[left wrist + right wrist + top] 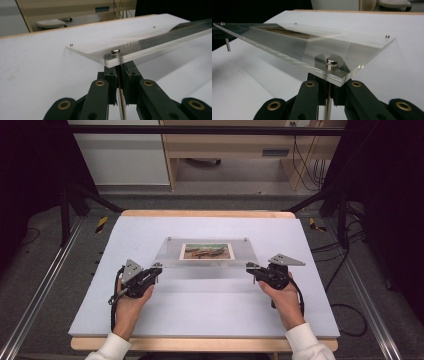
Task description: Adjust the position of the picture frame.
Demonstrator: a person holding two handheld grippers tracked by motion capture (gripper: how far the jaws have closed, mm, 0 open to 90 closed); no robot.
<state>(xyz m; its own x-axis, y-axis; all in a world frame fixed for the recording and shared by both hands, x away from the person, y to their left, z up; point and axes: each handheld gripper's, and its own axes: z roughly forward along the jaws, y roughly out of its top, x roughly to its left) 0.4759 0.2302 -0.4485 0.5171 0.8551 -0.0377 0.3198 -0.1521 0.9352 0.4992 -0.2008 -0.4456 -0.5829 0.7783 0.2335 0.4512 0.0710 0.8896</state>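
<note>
Clear rectangular acrylic photo frame (207,252) with a small landscape print sandwiched inside sits tilted over the pale foam-covered table (200,305), near edge raised. My left gripper (159,268) and right gripper (248,266) are each clamped on a thin shiny metal leg pin (327,100) under a near corner.

A clear acrylic frame (207,252) with a small landscape picture (206,251) sandwiched in it sits at the middle of the white counter (150,315), its near edge raised. The left claw (158,268) is at the frame's near left corner and the right claw (249,267) at its near right corner, each held in a hand coming from the bottom edge, white sleeves at the wrists. Each claw carries a grey three-cornered plate and a black cable. Beyond the counter stands pale wooden furniture (230,142).
</note>
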